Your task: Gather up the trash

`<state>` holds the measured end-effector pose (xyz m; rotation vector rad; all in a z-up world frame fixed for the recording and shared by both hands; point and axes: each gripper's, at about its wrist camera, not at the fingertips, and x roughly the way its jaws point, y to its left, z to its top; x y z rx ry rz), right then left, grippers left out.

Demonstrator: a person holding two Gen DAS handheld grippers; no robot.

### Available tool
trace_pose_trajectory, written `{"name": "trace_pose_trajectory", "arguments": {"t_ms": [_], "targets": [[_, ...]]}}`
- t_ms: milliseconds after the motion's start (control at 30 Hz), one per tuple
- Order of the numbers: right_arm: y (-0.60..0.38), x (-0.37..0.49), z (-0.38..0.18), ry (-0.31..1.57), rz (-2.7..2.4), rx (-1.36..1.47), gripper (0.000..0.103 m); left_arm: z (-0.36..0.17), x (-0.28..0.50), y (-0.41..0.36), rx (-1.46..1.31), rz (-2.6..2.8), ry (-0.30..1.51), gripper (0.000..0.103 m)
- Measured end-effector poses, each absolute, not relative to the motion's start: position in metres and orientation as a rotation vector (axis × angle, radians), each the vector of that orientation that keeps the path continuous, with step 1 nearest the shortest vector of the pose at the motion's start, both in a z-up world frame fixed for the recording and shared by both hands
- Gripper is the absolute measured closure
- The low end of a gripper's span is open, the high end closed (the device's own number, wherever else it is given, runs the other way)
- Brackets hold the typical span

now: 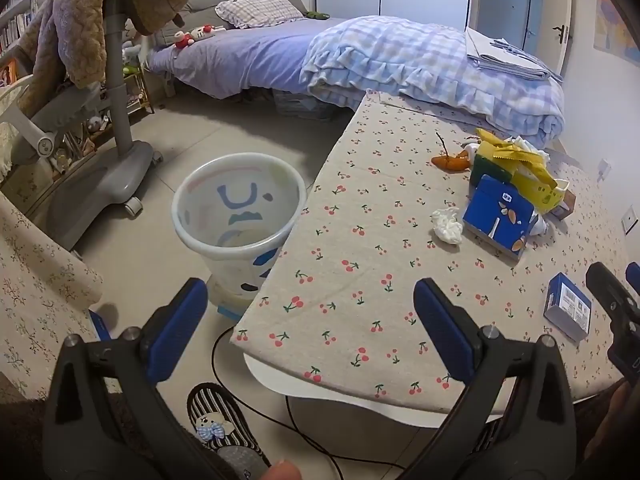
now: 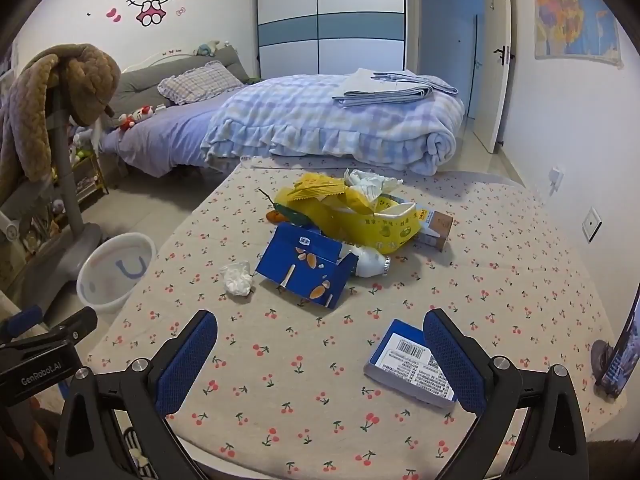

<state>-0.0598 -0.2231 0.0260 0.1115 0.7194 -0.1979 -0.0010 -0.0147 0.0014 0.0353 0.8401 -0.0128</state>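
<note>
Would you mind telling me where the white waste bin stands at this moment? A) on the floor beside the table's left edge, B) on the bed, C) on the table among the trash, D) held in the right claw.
A: the white waste bin stands on the floor just off the left edge of the table, while the crumpled tissue and the blue carton lie on the cherry-print cloth.

A checked quilt (image 2: pixel 328 124) covers the bed (image 2: pixel 176 136), folded sheets (image 2: pixel 392 90) on top, a striped slipper (image 1: pixel 224 424), perhaps, below.
</note>
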Motion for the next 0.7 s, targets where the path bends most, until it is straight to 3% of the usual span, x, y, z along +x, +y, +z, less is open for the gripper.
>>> {"name": "trace_pose_trajectory", "arguments": {"t_ms": [700], "targets": [[-0.2226,-0.0565,0.0216,0.717,-0.211,0.135,0.0,-0.0003,-0.0047,-0.0067,0.028,-0.032,0.838,0.001]]}}
